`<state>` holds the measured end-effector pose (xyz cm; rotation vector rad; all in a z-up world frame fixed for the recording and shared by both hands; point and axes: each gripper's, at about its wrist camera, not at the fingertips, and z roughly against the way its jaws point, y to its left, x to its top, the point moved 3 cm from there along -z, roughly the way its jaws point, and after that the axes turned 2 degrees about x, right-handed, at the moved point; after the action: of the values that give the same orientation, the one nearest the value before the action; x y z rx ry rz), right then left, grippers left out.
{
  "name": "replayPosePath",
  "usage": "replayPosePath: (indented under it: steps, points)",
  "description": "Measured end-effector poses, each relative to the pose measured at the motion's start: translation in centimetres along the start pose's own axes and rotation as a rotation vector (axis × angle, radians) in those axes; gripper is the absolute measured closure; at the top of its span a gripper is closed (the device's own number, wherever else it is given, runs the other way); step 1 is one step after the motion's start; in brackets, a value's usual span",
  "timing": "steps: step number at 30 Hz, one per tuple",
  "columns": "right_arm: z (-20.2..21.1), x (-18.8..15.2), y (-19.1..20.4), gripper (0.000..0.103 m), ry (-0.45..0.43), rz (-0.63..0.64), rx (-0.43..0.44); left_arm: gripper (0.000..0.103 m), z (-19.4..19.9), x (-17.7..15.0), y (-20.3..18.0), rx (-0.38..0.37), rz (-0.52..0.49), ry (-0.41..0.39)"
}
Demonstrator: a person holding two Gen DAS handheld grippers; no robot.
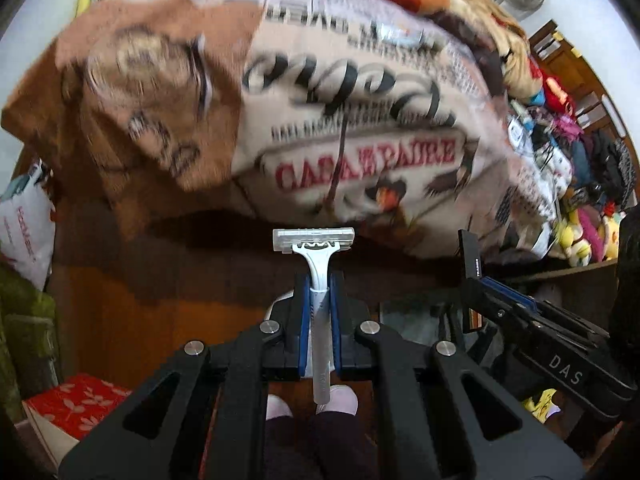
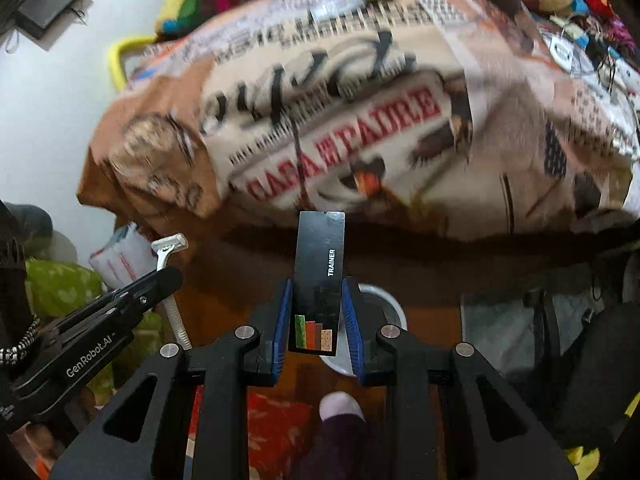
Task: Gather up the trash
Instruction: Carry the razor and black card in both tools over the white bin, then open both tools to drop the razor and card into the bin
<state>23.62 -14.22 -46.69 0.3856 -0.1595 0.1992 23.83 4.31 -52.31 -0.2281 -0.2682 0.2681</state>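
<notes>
My left tongs (image 1: 320, 304) were clamped on a disposable razor (image 1: 316, 264), its head sticking out past the tips. My right tongs (image 2: 316, 320) gripped a black packet (image 2: 320, 256) marked TRAINER; a printed blanket (image 1: 340, 120) lay beyond both.

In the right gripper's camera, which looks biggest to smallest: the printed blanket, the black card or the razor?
1. Printed blanket, fills most of the view.
2. Black card, though it is nearest the camera, so it may be flattered.
3. Razor, partly hidden by the left gripper.
</notes>
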Motion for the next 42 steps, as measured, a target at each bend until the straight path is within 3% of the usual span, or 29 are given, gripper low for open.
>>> replayPosePath:
  steps: [13,22,28,34,36,42]
  points:
    - [-8.3,-4.1,-4.4,0.080,0.151,0.017,0.013,0.095,-10.5,-6.0,0.1,0.018,0.082,0.167]
    - [-13.8,-6.6,-5.4,0.080,0.254,0.038,0.025,0.095,-16.1,-8.5,2.0,0.030,0.148,0.240]
    - [-17.0,-7.5,-6.2,0.080,0.319,0.041,0.022,0.095,-18.8,-9.3,2.0,0.046,0.141,0.269]
    - [-17.5,-7.6,-6.9,0.075,0.340,0.030,0.088,0.095,-20.1,-9.4,1.6,0.048,0.136,0.280]
    - [-17.4,-7.6,-7.3,0.068,0.341,0.035,0.070,0.095,-20.1,-9.4,1.5,0.047,0.137,0.283]
    - [-16.6,-7.3,-7.9,0.067,0.332,0.063,0.030,0.095,-20.8,-9.2,1.0,0.051,0.131,0.296]
